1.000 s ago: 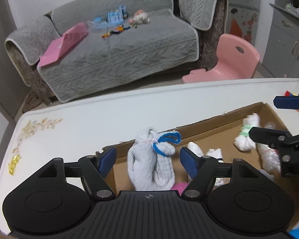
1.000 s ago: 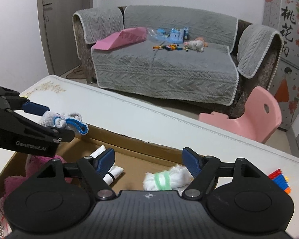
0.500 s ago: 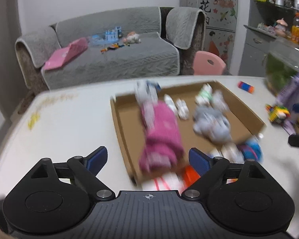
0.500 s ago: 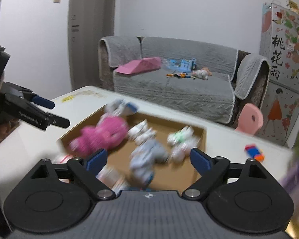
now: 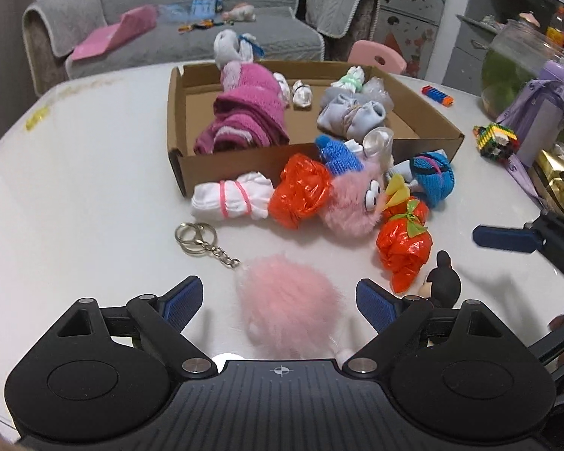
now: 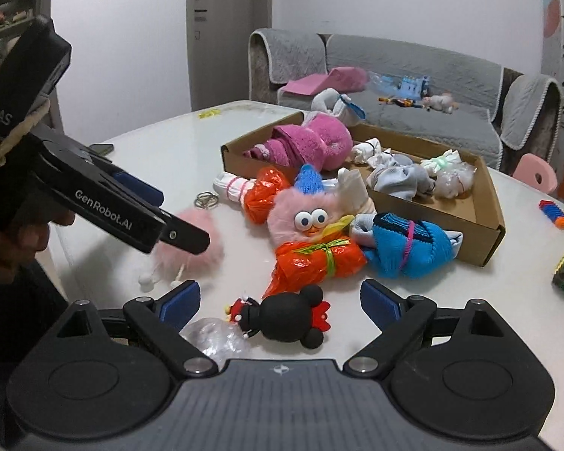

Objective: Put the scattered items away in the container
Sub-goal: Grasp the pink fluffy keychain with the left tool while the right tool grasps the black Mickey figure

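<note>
Both sets of fingers apart and empty, your left gripper (image 5: 278, 302) straddles the pompom (image 5: 289, 306) and your right gripper (image 6: 280, 300) the black doll (image 6: 287, 317) on the worktop (image 5: 75, 195), outside the box (image 5: 425, 112); closing may snag its keychain (image 5: 203, 242).

Brown cardboard box (image 5: 222, 161) on white table (image 5: 75, 206). Inside box: magenta towel (image 5: 248, 112), grey sock bundle (image 5: 351, 114). Before box: orange foil bundles (image 5: 300, 195), pale pink pompom (image 5: 287, 306), blue knit bundle (image 6: 410, 246), black mouse figure (image 6: 289, 319) with red bow.
</note>
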The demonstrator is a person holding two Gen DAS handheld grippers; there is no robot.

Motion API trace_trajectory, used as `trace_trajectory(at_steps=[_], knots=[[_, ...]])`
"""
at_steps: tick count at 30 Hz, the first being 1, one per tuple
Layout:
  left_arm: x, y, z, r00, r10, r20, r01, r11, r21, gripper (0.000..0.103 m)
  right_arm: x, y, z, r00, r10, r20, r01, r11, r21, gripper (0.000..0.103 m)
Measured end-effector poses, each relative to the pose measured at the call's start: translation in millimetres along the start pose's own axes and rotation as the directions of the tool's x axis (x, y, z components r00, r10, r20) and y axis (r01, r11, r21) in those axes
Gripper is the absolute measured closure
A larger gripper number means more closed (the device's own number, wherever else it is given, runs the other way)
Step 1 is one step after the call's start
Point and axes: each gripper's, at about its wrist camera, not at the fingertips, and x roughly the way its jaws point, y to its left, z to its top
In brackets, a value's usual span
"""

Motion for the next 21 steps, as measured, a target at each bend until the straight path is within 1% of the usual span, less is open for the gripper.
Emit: trace_trajectory(at_steps=[3,6,7,8,10,11,12,13,15,16,17,18,19,21], knots=[[7,-4,-5,1.000,-0.008,-0.015,0.007,1.000,-0.019,0.011,9,2,-3,1.000,0.001,-0.010,-0.001,1.000,0.000,0.012],[15,-8,-7,1.000,0.000,-0.029,0.000,1.000,-0.018,0.012,14,7,-13,1.000,-0.005,-0.016,0.005,1.000,-0.019,0.013],[18,-8,-7,0.999,-0.001,-0.036,0.001,1.000,-0.023,0.013,15,8,-15,1.000,-0.002,-0.022,0.001,1.000,-0.016,0.017],[19,-10,-8,1.000,0.008,-0.028,-0.009,1.000,-0.015,0.013,18,7,-15,1.000,0.001,-0.029,-0.002,1.000,-0.017,0.019],[19,-12,-8,0.999,0.022,-0.024,-0.022,1.000,-0.002,0.015,17,7,-19,0.999,0.009,-0.047,-0.010,1.000,-0.010,0.032],[18,-13,-10,0.999,0.029,-0.021,-0.029,1.000,0.007,0.019,18,5,-19,0.998,0.019,-0.053,-0.019,1.000,0.002,0.033],[18,-14,-10,0.999,0.040,-0.017,-0.039,0.999,0.015,0.022,17,5,-21,0.999,0.019,-0.051,-0.018,1.000,0.008,0.037],[17,-14,-11,0.999,0.048,-0.014,-0.047,0.999,0.024,0.027,15,5,-22,0.999,0.017,-0.050,-0.017,1.000,0.010,0.038],[13,-14,-13,0.999,0.044,-0.008,-0.044,0.998,0.033,0.040,13,3,-23,0.999,0.019,-0.047,-0.018,1.000,0.019,0.038],[11,-14,-13,0.999,0.035,-0.006,-0.035,0.999,0.035,0.050,12,3,-23,0.999,0.018,-0.046,-0.017,1.000,0.020,0.038],[9,-13,-13,1.000,0.016,-0.006,-0.016,0.999,0.035,0.054,11,3,-24,0.999,0.017,-0.045,-0.016,1.000,0.023,0.038],[8,-12,-13,1.000,-0.006,-0.011,0.006,0.999,0.031,0.054,11,2,-24,0.999,0.017,-0.045,-0.015,1.000,0.027,0.038],[7,-13,-13,1.000,-0.015,-0.013,0.016,1.000,0.027,0.056,10,2,-24,0.999,0.016,-0.042,-0.015,0.999,0.032,0.038],[4,-14,-15,1.000,-0.022,-0.010,0.022,0.999,0.032,0.057,7,-1,-24,0.999,0.017,-0.034,-0.015,0.999,0.044,0.038]])
